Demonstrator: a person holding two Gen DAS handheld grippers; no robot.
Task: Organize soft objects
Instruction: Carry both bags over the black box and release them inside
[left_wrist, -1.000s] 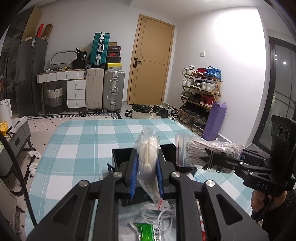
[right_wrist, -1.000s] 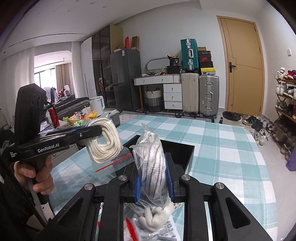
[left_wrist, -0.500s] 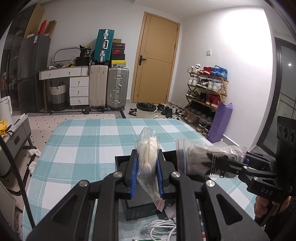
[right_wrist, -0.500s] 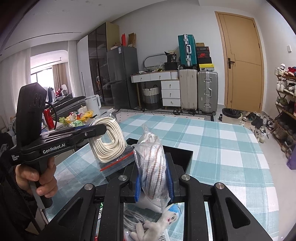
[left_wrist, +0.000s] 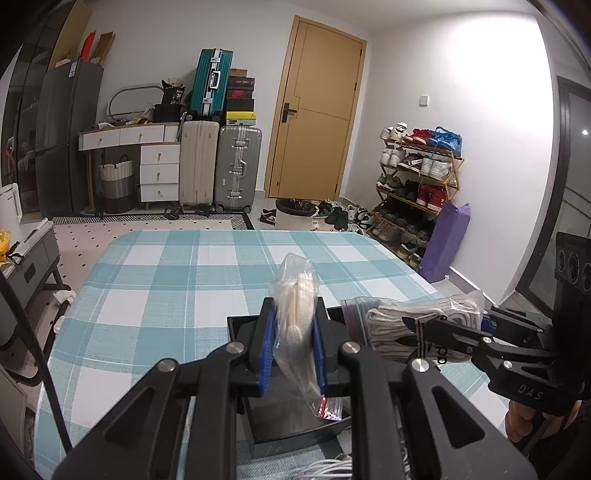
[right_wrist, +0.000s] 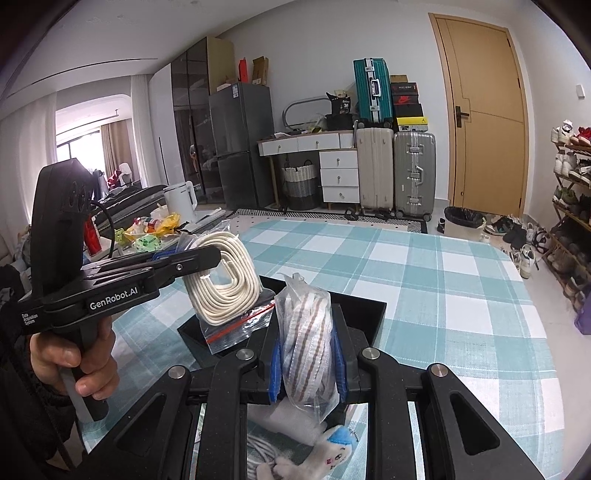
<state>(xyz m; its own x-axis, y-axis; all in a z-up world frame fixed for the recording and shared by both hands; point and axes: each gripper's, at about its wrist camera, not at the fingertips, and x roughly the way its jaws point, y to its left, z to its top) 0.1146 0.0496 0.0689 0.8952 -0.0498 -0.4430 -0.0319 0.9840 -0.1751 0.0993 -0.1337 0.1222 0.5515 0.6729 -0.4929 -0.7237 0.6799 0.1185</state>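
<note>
My left gripper (left_wrist: 293, 347) is shut on a clear zip bag of coiled white cord (left_wrist: 297, 314), held above the black open box (left_wrist: 291, 424) on the checked table. In the right wrist view the same bag of white cord (right_wrist: 221, 280) hangs from the left gripper (right_wrist: 207, 258) over the box (right_wrist: 365, 310). My right gripper (right_wrist: 308, 362) is shut on a clear bag of striped socks (right_wrist: 306, 339), just above the box's near edge. In the left wrist view the sock bag (left_wrist: 413, 325) is at the right, held by the right gripper (left_wrist: 421, 328).
A small plush toy (right_wrist: 332, 450) and loose white cables (right_wrist: 266, 454) lie on the table near me. More white cable (left_wrist: 328, 469) shows below the box. The teal checked tablecloth (right_wrist: 443, 280) stretches beyond. A cluttered side table with a kettle (right_wrist: 181, 199) stands left.
Both grippers have moved forward and lower with their bags, now closer over the black box. The near clutter has slid mostly out of view below.
</note>
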